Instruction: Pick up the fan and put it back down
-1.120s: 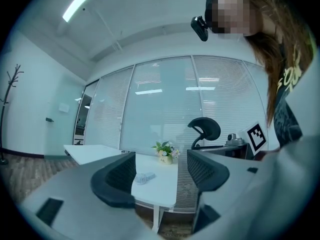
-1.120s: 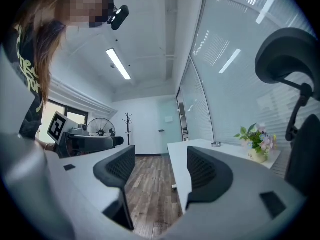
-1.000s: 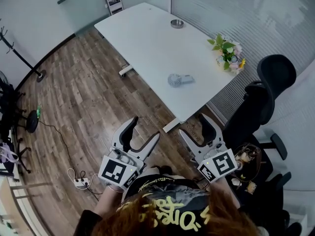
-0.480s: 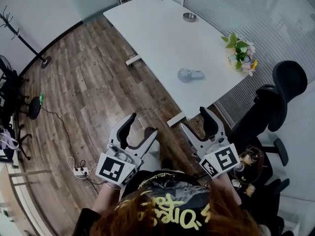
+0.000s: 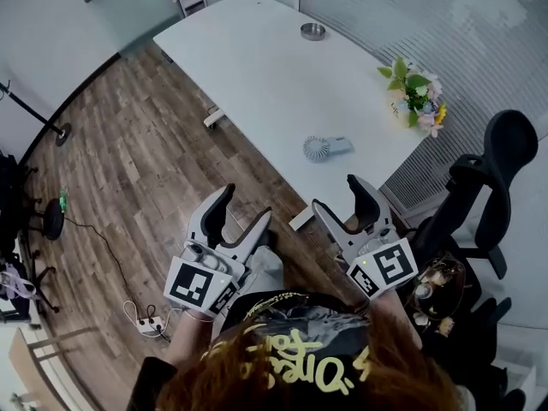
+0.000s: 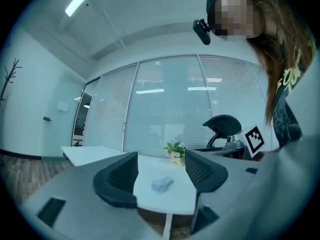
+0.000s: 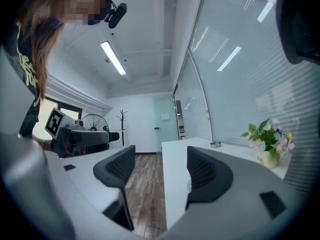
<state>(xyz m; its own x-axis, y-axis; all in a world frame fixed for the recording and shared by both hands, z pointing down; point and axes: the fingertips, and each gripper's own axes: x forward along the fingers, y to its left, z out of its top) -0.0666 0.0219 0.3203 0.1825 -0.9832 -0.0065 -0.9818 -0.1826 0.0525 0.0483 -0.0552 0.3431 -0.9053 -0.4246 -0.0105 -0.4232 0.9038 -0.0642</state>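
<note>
Looking steeply down on a white table (image 5: 257,67) over a wood floor (image 5: 128,169). Spotting the fan (image 5: 317,149) lying flat close to the table's near edge, round head to the left, handle pointing right, touched by nothing.

Holding the left gripper (image 5: 244,205) out level above the floor, short of the table and well apart from the fan. Just been closing those jaws a touch, yet showing them wide, with only air between. Framing the fan neatly through that gap in the left gripper view, far off on the tabletop, with a pot of flowers (image 6: 175,154) behind it.

Holding the right gripper (image 5: 339,195) level too, near the table's near corner, closer to the fan but not touching it. Showing wide jaws there as well, gripping nothing, with table edge and floor visible between them in the right gripper view.

Finding that pot of flowers at the table's right edge in the head view, well beyond the fan, and a small round dish (image 5: 313,31) near the far end. Glimpsing a black office chair (image 5: 497,169) on the right, beside the table. Catching a power strip (image 5: 151,324) on the floor down at the left.
</note>
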